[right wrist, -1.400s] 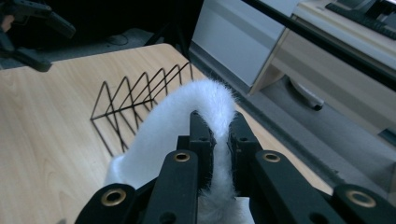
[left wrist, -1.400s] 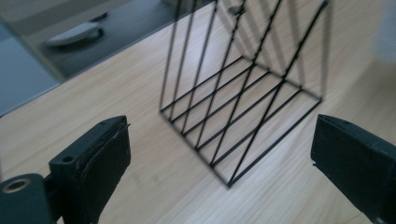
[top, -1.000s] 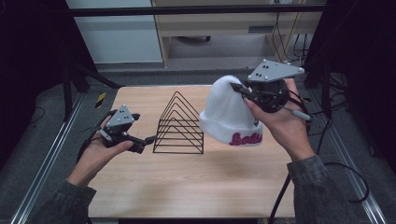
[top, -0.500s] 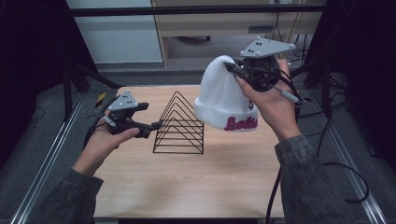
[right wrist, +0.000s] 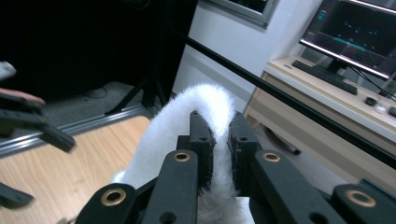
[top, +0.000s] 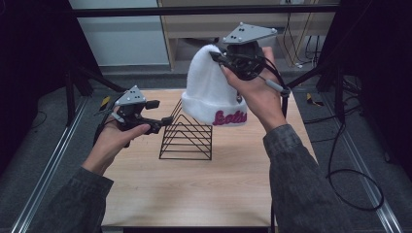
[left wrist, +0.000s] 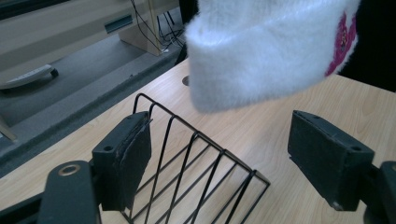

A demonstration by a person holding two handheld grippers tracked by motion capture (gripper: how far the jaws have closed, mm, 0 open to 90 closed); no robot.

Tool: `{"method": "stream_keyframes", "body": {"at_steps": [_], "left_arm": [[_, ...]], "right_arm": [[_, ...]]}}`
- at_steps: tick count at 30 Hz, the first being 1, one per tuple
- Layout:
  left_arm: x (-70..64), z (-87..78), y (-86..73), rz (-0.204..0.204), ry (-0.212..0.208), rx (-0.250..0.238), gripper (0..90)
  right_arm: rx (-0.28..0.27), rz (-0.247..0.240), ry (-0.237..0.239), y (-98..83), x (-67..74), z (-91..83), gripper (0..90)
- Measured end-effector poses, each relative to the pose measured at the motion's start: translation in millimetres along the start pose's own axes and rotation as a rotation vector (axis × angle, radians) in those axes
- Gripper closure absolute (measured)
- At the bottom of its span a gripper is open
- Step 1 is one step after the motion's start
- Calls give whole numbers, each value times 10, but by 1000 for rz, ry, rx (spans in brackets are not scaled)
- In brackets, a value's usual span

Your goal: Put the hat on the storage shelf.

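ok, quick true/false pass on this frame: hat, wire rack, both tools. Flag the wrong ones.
1. The right tool is shut on the white hat. True.
2. The hat lies flat on the table. False: it hangs in the air, above the black wire rack.
3. The left tool is open, with nothing between its jaws. True.
4. The hat's lettering is blue. False: it is pink.
5. The wire rack is held by the left tool. False: it stands on the table, not gripped.
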State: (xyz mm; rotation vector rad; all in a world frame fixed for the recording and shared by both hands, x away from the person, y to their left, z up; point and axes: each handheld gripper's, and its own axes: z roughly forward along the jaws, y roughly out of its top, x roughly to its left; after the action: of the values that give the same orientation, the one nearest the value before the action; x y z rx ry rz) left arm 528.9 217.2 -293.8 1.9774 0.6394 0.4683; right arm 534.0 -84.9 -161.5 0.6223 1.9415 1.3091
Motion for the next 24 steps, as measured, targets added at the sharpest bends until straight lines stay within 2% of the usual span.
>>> {"method": "stream_keyframes", "body": {"at_steps": [6,9,12,16,19,22,24], "left_arm": [[76,41,54,-10,5,-11,230],[106,46,73,-23,3,-28,271],[138,60,73,-34,8,-20,291],[150,82,65,-26,26,-8,325],[182,99,54,-49,42,-2,356],[198,113,35,-55,41,11,431],[195,115,26,-53,42,19,540]], "right_arm": [[-22,-11,30,147,117,122,836],[-27,-11,45,189,160,186,836],[-34,-5,63,216,202,233,836],[-41,-11,79,235,256,280,836],[-43,-15,93,242,286,308,836],[-47,-14,107,242,304,318,836],[-47,-17,115,238,315,323,836]]}}
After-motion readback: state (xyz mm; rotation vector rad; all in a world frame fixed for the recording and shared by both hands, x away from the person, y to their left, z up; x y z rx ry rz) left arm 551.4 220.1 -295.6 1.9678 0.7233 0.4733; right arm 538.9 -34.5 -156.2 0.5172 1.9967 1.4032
